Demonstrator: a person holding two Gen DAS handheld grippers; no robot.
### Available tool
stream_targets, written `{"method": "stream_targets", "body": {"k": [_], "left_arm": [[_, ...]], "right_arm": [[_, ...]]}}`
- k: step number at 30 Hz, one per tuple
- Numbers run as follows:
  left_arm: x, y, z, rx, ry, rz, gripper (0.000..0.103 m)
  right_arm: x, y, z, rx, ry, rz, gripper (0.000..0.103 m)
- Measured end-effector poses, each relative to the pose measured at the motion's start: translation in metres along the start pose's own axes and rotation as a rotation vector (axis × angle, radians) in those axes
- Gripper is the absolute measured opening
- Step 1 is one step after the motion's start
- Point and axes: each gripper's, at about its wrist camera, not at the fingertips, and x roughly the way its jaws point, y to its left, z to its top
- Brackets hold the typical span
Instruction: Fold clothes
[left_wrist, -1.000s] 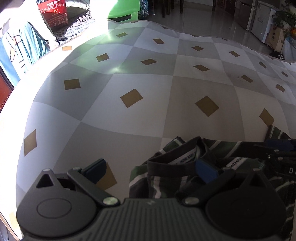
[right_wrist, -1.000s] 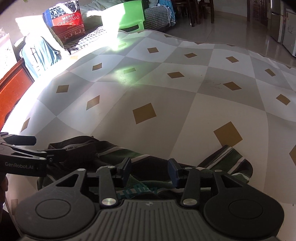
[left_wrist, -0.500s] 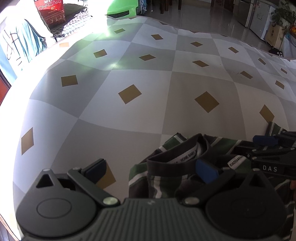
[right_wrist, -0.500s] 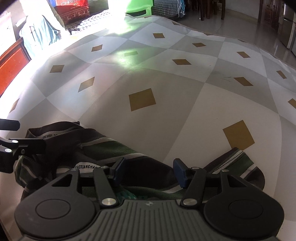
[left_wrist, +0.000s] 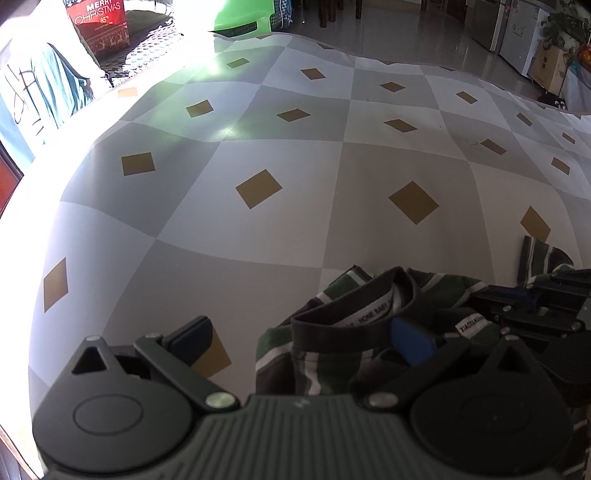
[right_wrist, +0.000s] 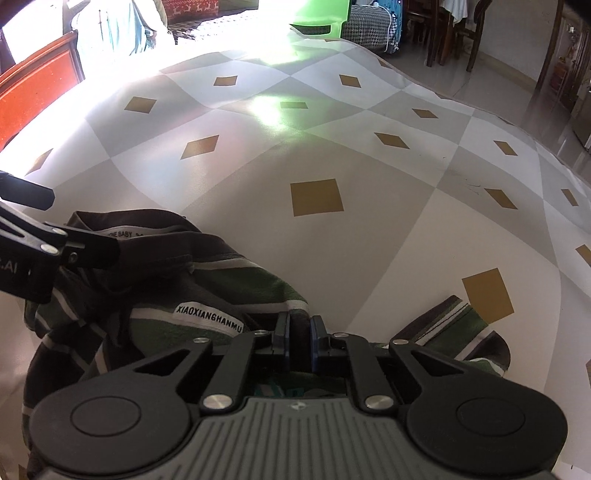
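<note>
Striped shirt (right_wrist: 155, 295) lies bunched at the mat's (right_wrist: 369, 240) near edge, right gripper (right_wrist: 298, 338) pinching its fabric, left gripper (left_wrist: 299, 341) spread wide straddling the collar (left_wrist: 343, 317).

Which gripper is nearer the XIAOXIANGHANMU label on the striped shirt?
Right. The right gripper is shut on shirt fabric just beside the XIAOXIANGHANMU label; the left gripper stands open farther off, by the collar.

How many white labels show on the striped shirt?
2. The neck label sits inside the collar; the XIAOXIANGHANMU label lies on the shirt beside the right gripper. Folds may hide more.
</note>
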Motion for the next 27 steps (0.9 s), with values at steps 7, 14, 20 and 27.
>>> {"method": "stream_targets", "body": {"k": [7, 14, 20, 27], "left_arm": [[-0.003, -0.002, 0.003, 0.012, -0.021, 0.012, 0.103], [0.002, -0.007, 0.005, 0.022, -0.015, 0.027, 0.103], [0.006, -0.015, 0.003, 0.028, -0.008, 0.022, 0.103], [0.006, -0.044, 0.003, 0.069, -0.028, -0.072, 0.103]], "right_arm": [[-0.025, -0.011, 0.007, 0.058, -0.11, -0.119, 0.008], [-0.053, -0.043, 0.006, 0.197, -0.219, -0.338, 0.008], [-0.066, -0.077, -0.002, 0.316, -0.223, -0.443, 0.008], [-0.065, -0.092, -0.015, 0.365, -0.146, -0.448, 0.008]]}}
